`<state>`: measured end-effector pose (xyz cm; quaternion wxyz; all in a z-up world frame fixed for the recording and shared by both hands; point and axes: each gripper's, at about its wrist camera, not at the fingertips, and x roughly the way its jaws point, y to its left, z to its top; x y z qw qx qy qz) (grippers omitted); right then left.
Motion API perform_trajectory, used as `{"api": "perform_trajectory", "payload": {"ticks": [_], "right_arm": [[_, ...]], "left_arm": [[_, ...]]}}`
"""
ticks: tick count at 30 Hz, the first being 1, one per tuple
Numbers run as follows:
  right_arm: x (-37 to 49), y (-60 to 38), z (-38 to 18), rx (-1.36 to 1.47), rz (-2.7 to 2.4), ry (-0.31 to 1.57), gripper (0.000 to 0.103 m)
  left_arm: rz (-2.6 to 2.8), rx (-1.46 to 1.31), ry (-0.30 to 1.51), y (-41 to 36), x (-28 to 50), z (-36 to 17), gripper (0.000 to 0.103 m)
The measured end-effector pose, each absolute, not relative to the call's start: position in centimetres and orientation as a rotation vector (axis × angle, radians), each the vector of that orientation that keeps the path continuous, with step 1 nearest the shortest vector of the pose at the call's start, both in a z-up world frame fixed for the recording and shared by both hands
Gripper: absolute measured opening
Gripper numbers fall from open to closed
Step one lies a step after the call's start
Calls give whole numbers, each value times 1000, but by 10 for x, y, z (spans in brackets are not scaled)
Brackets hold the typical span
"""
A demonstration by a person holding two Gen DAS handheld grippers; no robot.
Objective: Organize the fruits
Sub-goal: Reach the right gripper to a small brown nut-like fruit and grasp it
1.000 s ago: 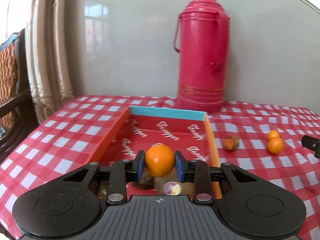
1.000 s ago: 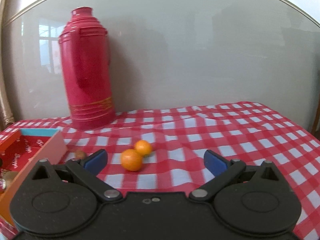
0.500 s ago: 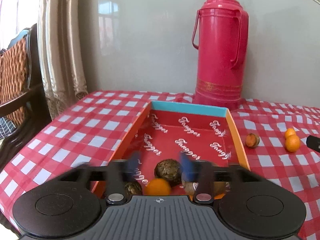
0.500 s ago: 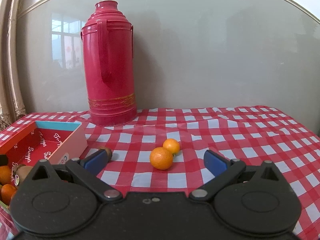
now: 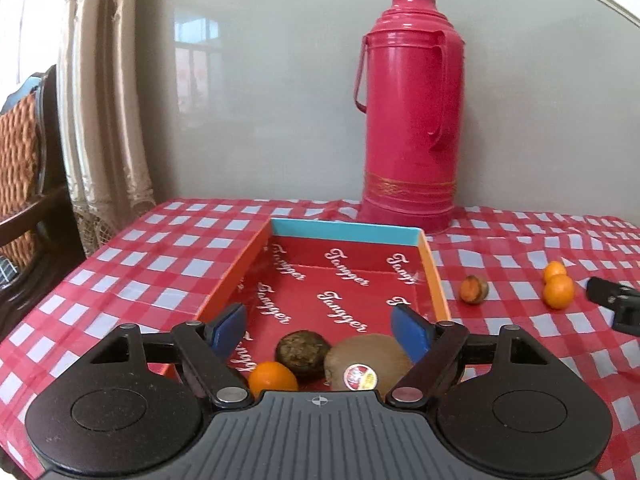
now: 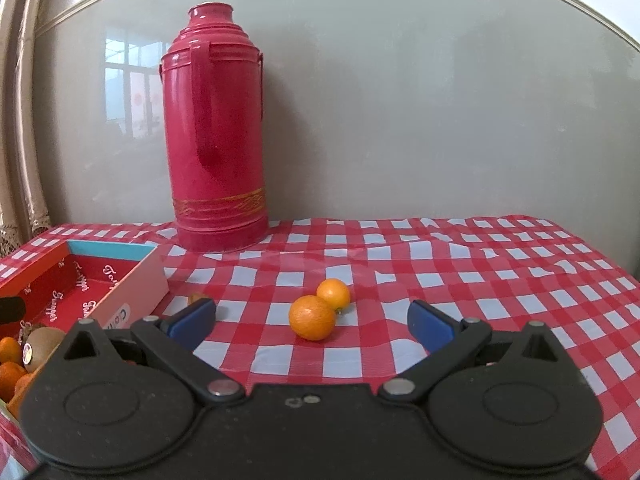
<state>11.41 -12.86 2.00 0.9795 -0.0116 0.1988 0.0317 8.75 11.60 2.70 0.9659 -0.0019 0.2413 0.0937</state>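
Observation:
My left gripper (image 5: 320, 330) is open and empty above the near end of the red box (image 5: 434, 276). In the box lie an orange (image 5: 273, 378), a dark brown fruit (image 5: 303, 353) and a kiwi (image 5: 366, 364) with a sticker. My right gripper (image 6: 311, 320) is open and empty, with two oranges (image 6: 313, 317) (image 6: 334, 293) touching each other on the cloth just ahead between its fingers. A small brown-orange fruit (image 5: 473, 289) lies right of the box; it peeks out behind my right gripper's left finger (image 6: 198, 298).
A tall red thermos (image 5: 412, 120) (image 6: 216, 128) stands at the back against the wall. The table has a red checked cloth (image 6: 480, 272). A curtain (image 5: 104, 100) and a chair (image 5: 24, 184) stand left of the table. The right gripper's tip (image 5: 614, 300) shows at the right.
My left gripper opened and dropped the orange into the box, then drew back. My right gripper swung right and closer, so the two oranges now sit centred ahead of it.

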Motion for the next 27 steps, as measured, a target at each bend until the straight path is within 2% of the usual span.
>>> {"api": "perform_trajectory", "payload": {"ticks": [10,16,19,21,27], "right_arm": [[122,-105,18,-71,108,382,97],[135,-85,15,-90,145,396,93],[145,-78,14,-81,165,415,85],[152,-72,11,-75,175,434,76],[170,-53,4,-73,198,474,68]], "left_arm": [[142,-6,501,114,89,26,79],[178,5,486,130,85,27,79],[227,-14,484,151,82,27,79],[260,-31,477,165,80,27,79],[346,-66,473,202,74,24,79]]}}
